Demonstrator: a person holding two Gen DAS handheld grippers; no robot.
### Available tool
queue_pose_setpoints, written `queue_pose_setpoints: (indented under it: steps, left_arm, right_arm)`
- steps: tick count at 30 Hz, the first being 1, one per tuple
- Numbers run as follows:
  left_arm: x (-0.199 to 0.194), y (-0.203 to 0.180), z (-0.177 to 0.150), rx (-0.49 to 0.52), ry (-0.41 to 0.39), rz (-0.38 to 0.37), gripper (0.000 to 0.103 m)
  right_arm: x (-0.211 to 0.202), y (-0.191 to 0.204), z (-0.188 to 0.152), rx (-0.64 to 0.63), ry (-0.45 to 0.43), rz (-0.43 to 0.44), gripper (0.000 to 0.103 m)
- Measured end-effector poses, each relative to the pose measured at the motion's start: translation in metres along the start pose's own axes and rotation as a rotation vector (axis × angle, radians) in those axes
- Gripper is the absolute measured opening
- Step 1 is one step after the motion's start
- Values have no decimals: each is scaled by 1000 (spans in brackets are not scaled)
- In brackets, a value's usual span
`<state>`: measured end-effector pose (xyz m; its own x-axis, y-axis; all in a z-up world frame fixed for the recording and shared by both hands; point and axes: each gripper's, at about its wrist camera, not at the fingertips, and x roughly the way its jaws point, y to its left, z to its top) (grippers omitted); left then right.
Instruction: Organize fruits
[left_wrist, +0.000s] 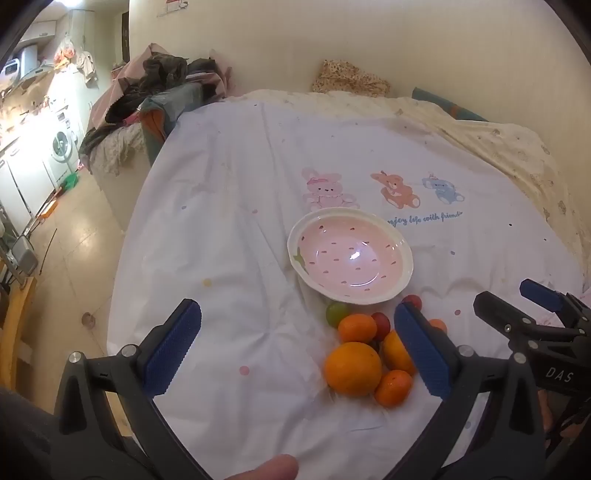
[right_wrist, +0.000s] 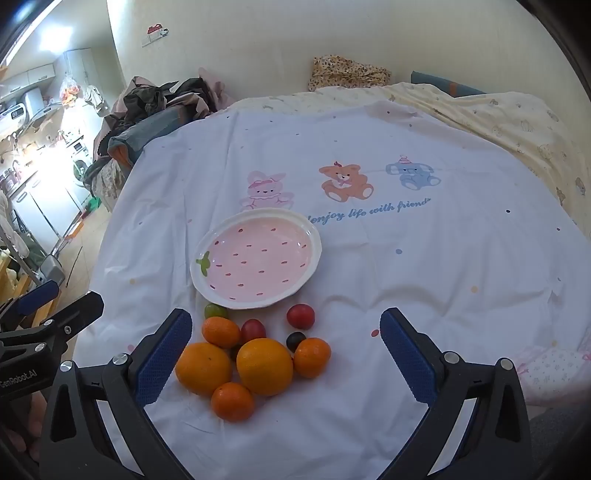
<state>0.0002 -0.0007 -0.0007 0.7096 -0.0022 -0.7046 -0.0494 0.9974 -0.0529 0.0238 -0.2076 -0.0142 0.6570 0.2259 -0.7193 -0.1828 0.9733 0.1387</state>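
Note:
A pink strawberry-patterned bowl (left_wrist: 351, 254) (right_wrist: 256, 256) with a white rim stands empty on a white bedsheet. Just in front of it lies a cluster of fruit: two large oranges (right_wrist: 264, 365) (left_wrist: 352, 367), several small tangerines (right_wrist: 232, 401), red cherry tomatoes (right_wrist: 300, 316), a green one (right_wrist: 215, 311) and a dark one (right_wrist: 295, 340). My left gripper (left_wrist: 297, 350) hovers open above the sheet, with the fruit beside its right finger. My right gripper (right_wrist: 286, 354) hangs open over the fruit pile, touching nothing.
The sheet (right_wrist: 406, 258) carries cartoon animals and blue lettering behind the bowl. A heap of clothes (left_wrist: 155, 92) lies at the bed's far left corner, and a patterned pillow (right_wrist: 347, 74) sits against the wall. Tiled floor and a kitchen with a washing machine (left_wrist: 61, 147) lie left.

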Motion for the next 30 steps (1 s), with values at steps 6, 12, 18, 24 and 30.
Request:
queue_pose_setpoints:
  steps: [6, 12, 18, 24, 30]
  left_arm:
    - [2, 4, 1, -3, 22, -7, 103]
    - [1, 5, -3, 1, 11, -1, 103]
    - [1, 2, -3, 0, 7, 8, 103]
    - [0, 2, -3, -1, 9, 7, 103]
    - [1, 2, -3, 0, 8, 6, 103]
  right_arm:
    - [1, 0, 1, 1, 2, -6, 103]
    - [-2, 1, 3, -2, -13, -1, 103]
    - [-3, 1, 0, -4, -18, -4, 103]
    - [-3, 1, 0, -3, -18, -5, 103]
    - [-2, 0, 0, -2, -17, -11, 103]
